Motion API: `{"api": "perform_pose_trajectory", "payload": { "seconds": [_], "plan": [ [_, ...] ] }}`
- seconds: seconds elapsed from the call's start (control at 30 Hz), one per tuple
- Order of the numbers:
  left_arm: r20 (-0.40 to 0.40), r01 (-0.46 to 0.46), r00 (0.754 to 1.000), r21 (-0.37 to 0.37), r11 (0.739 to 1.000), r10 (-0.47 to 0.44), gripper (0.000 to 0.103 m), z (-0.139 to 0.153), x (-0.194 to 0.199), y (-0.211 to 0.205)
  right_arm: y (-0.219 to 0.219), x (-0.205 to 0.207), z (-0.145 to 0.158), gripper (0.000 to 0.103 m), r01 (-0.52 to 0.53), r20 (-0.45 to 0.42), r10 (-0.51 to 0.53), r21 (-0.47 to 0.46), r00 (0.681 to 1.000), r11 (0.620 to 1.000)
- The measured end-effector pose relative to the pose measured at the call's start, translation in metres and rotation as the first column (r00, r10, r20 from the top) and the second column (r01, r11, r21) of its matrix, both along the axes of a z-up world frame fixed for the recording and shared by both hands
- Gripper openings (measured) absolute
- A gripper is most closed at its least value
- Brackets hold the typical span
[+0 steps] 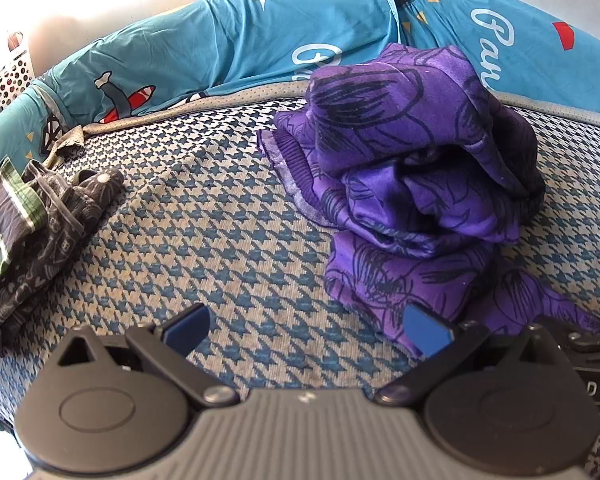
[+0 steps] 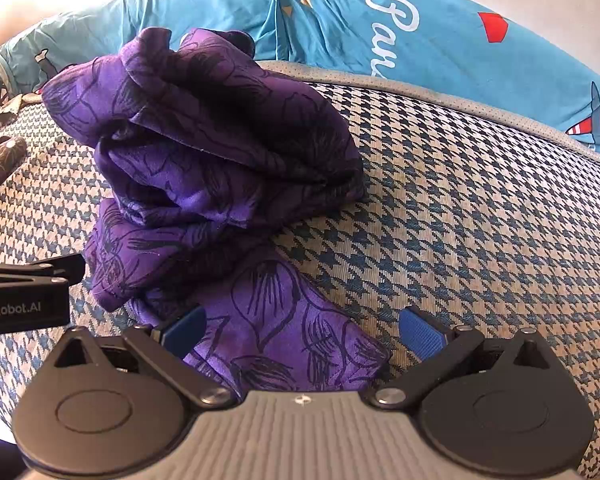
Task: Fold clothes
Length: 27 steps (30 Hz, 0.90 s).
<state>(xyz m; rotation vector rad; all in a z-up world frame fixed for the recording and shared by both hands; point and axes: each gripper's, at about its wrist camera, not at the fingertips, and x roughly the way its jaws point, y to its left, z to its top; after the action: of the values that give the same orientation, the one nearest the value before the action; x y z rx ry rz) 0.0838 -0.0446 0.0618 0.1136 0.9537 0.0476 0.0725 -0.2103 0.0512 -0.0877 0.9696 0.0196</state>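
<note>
A purple garment with dark flower outlines [image 1: 416, 168] lies heaped in loose folds on the houndstooth bed cover [image 1: 204, 236]. In the right wrist view the same purple garment [image 2: 208, 152] rises ahead, and a flat flap of it reaches between the fingers. My left gripper [image 1: 306, 330] is open just left of the garment's near edge, its right pad against the cloth. My right gripper [image 2: 302, 332] is open over the flat flap. The left gripper's body [image 2: 24, 300] shows at the left edge of the right wrist view.
A stack of dark patterned and green striped clothes [image 1: 28, 216] lies at the left. A blue printed duvet [image 1: 260, 40] runs along the far side of the bed. A white perforated basket [image 1: 4, 76] stands at the far left.
</note>
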Motion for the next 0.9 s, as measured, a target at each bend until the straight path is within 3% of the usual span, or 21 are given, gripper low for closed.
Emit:
{"api": "perform_pose_trajectory", "payload": {
  "seconds": [0.9],
  "plan": [
    [0.004,-0.003,1.000,0.006,1.000,0.003,0.103,0.0010,-0.0002,-0.0007,0.0003,-0.0002,-0.0008,0.103,-0.002,-0.005,0.002,0.002,1.000,1.000]
  ]
}}
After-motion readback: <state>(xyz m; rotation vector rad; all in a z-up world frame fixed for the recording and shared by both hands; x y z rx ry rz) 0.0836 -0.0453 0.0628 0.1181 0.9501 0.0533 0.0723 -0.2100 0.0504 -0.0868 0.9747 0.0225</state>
